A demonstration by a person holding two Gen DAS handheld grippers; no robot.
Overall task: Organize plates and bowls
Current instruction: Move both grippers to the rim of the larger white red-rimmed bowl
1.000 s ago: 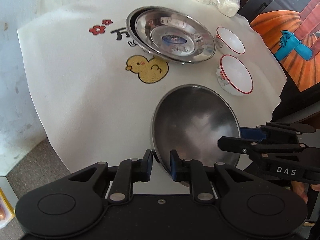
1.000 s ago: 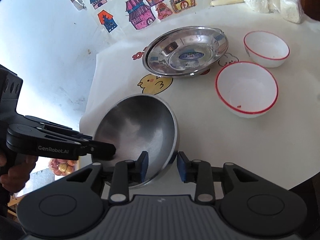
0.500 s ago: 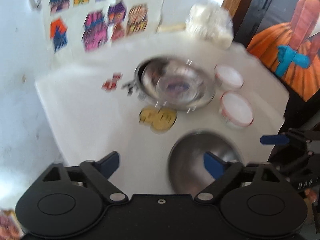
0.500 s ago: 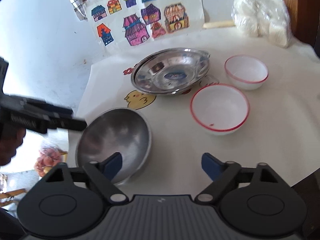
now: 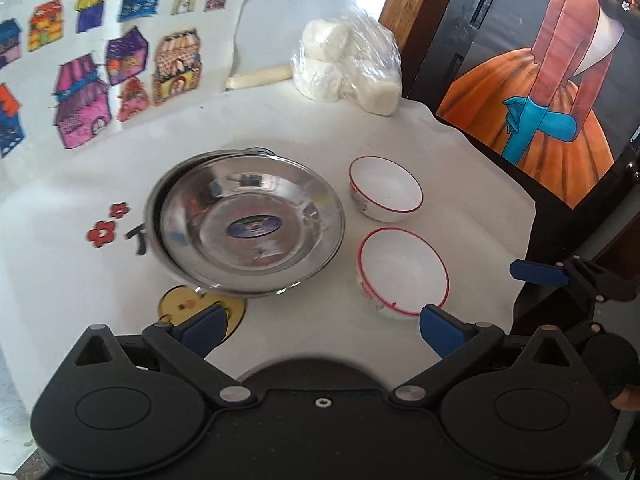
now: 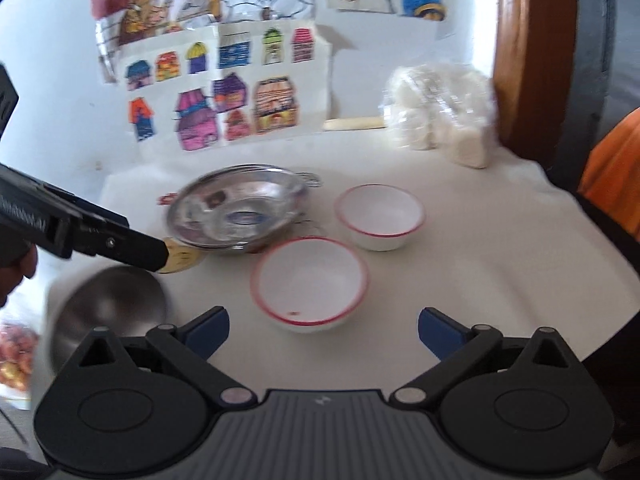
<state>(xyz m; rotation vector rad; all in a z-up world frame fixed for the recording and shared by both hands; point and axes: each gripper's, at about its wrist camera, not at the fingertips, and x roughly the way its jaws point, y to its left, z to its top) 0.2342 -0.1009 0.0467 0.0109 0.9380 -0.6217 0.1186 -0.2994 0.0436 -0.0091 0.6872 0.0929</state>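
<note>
Two stacked steel plates [image 5: 248, 232] sit mid-table, also in the right wrist view [image 6: 236, 212]. Two white red-rimmed bowls stand to their right, a far one [image 5: 386, 188] [image 6: 380, 214] and a near one [image 5: 402, 270] [image 6: 310, 282]. A steel bowl [image 6: 108, 312] rests at the table's near left edge, mostly hidden in the left wrist view. My left gripper [image 5: 322, 328] is open and empty, raised above the near table. My right gripper [image 6: 324, 330] is open and empty just before the near white bowl.
The round table [image 5: 460, 184] has a white cloth with a yellow duck print [image 5: 188, 306]. A bag of white blocks [image 5: 348, 60] lies at the back right. Colourful house drawings [image 5: 120, 72] hang on the wall behind. A dark painting [image 5: 540, 80] stands to the right.
Both grippers let go of the steel bowl, opened wide and pulled back and up. The steel bowl now rests on the table at the near left.
</note>
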